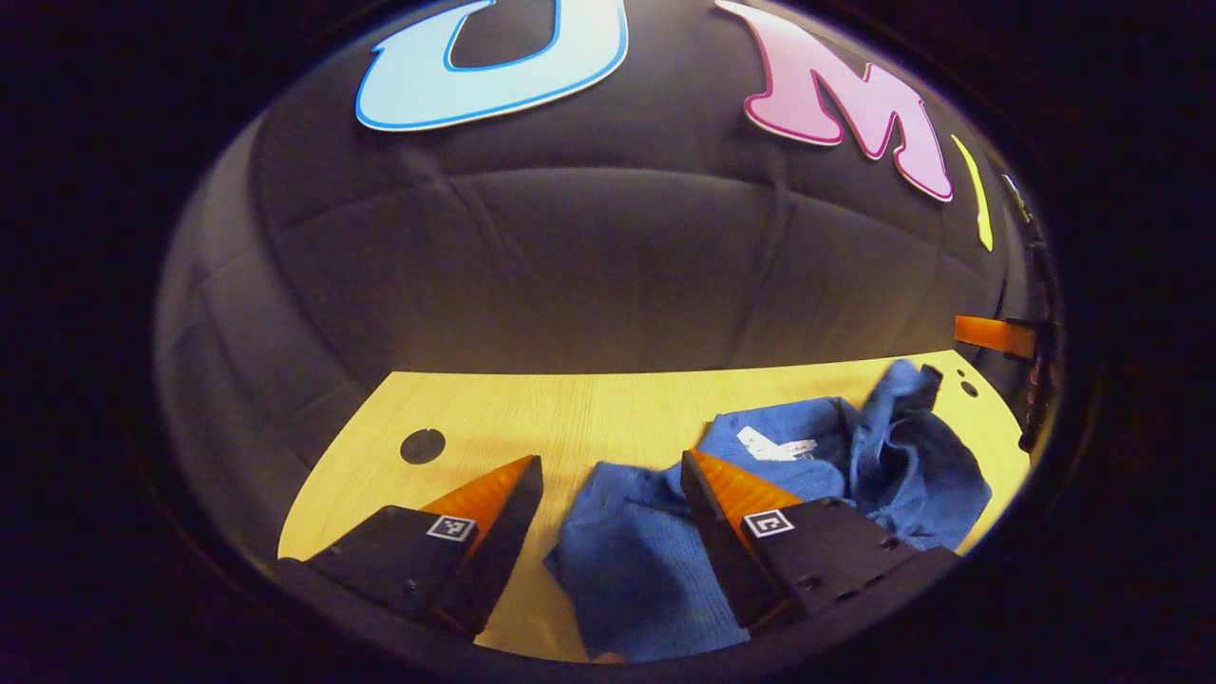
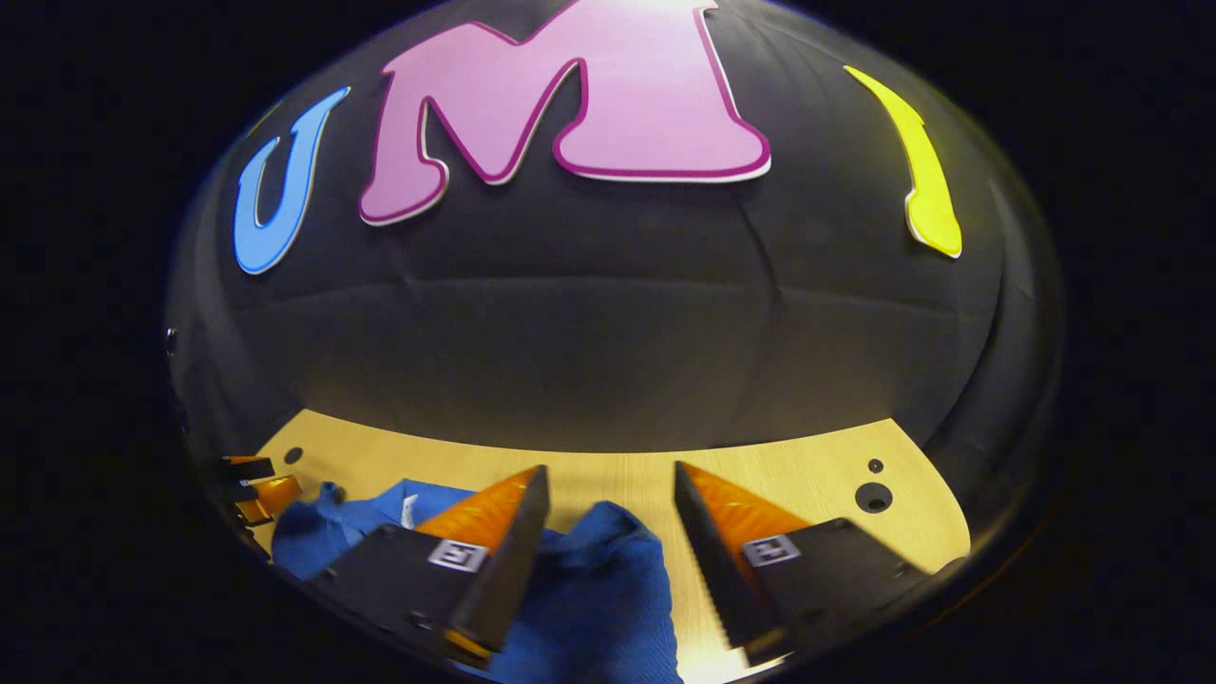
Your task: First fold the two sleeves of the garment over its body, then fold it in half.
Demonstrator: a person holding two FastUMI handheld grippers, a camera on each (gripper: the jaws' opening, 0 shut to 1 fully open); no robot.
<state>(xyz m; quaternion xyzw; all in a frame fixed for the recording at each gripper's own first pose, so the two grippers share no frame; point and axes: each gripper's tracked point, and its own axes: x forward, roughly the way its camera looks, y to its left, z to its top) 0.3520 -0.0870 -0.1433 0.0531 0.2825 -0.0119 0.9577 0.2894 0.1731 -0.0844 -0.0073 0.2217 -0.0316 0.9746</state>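
Pale wooden table with a curved edge, set against the black cloth wall. Pierced by a dark round hole toward 9 o'clock in the left gripper view, and by two more toward 3 o'clock in the right gripper view. Carries a rumpled blue garment, spread from 6 toward 3 o'clock, white neck label up.

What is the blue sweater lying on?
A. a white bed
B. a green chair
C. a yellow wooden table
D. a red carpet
C: the blue sweater lies crumpled on the yellow wooden table, and the same light wood shows under it in the right gripper view.
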